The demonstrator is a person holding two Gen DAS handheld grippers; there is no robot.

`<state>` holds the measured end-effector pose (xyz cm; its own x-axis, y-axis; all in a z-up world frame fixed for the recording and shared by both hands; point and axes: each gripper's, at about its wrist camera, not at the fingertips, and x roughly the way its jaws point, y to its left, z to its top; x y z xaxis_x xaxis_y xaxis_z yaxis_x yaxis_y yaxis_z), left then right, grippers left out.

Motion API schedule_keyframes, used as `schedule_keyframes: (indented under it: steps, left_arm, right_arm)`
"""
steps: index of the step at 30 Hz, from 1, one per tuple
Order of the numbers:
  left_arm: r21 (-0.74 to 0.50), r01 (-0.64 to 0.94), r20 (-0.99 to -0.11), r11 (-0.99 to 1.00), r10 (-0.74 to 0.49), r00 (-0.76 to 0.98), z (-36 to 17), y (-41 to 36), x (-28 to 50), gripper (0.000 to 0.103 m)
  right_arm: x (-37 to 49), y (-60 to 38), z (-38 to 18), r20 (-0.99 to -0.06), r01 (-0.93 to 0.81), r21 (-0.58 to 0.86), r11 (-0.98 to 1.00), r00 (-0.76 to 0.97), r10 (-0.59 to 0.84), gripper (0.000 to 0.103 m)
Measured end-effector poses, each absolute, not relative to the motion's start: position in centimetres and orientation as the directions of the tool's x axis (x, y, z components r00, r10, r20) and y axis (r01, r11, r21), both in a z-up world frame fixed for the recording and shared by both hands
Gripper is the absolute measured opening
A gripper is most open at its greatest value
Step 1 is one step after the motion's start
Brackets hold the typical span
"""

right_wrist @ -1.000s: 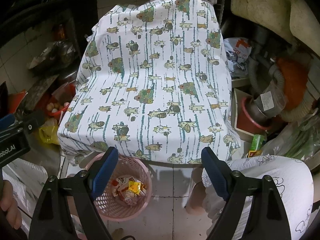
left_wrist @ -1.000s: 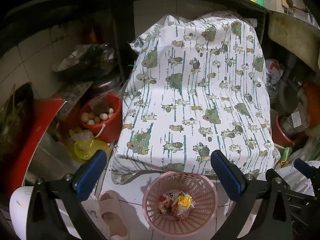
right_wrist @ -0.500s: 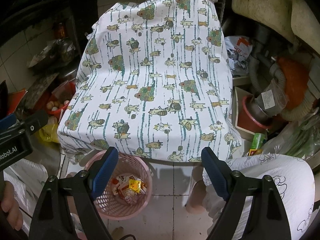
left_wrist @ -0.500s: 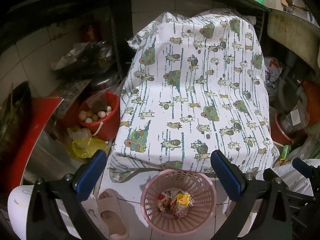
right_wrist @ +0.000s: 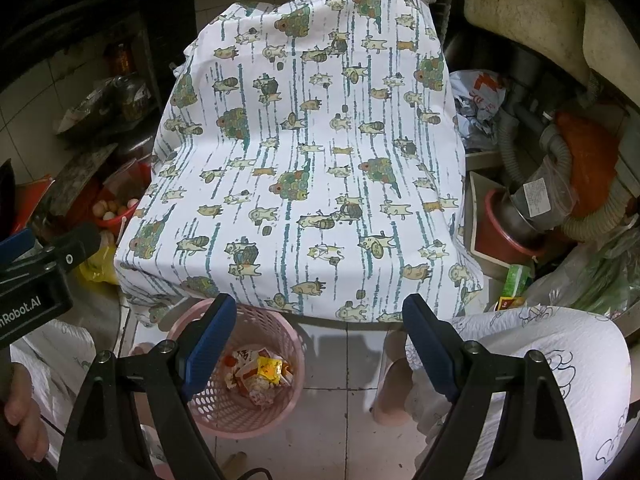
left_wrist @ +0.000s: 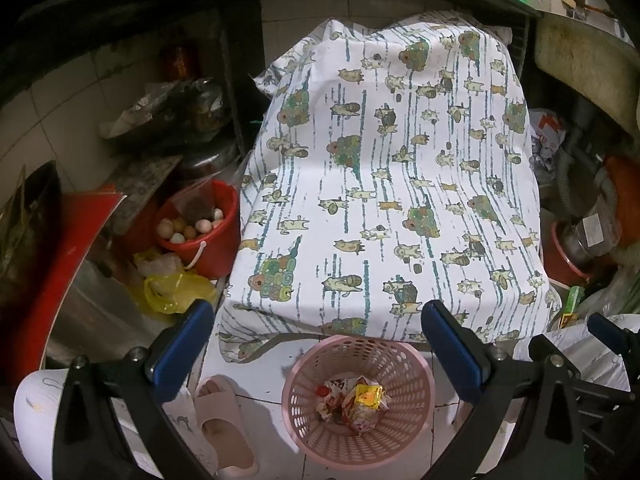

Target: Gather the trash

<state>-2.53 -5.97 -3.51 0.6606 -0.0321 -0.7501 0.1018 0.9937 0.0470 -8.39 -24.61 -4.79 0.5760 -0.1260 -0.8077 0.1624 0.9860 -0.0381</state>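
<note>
A pink perforated basket (left_wrist: pixel 416 380) stands on the tiled floor in front of a cloth-covered table (left_wrist: pixel 384 200). Inside it lie crumpled wrappers (left_wrist: pixel 354 400), one yellow. The basket also shows in the right wrist view (right_wrist: pixel 280 408), with the wrappers (right_wrist: pixel 260 372) inside. My left gripper (left_wrist: pixel 318 336) is open and empty, held above the basket. My right gripper (right_wrist: pixel 316 330) is open and empty, above the floor to the right of the basket. No loose trash shows on the cloth.
A red bucket of eggs (left_wrist: pixel 200 232) and a yellow bag (left_wrist: pixel 172 288) sit left of the table. Pipes, a red pot (right_wrist: pixel 508 224) and bags crowd the right. The person's slippered feet (left_wrist: pixel 224 420) and white-trousered knees (right_wrist: pixel 532 360) flank the basket.
Both views have drifted slightly; the basket and table sit a little further left in the left wrist view. Both grippers stay open and empty.
</note>
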Motion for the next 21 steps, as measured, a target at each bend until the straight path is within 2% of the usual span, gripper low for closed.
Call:
schedule_keyframes:
  steps: [21]
  left_arm:
    - [0.062,0.128,-0.759,0.99,-0.036,0.65,-3.85,-6.2,-2.48,0.103]
  right_arm:
    - [-8.42,-24.68,-4.86,-0.809,0.158,-0.037,0.987,0.575,-0.122,0.086]
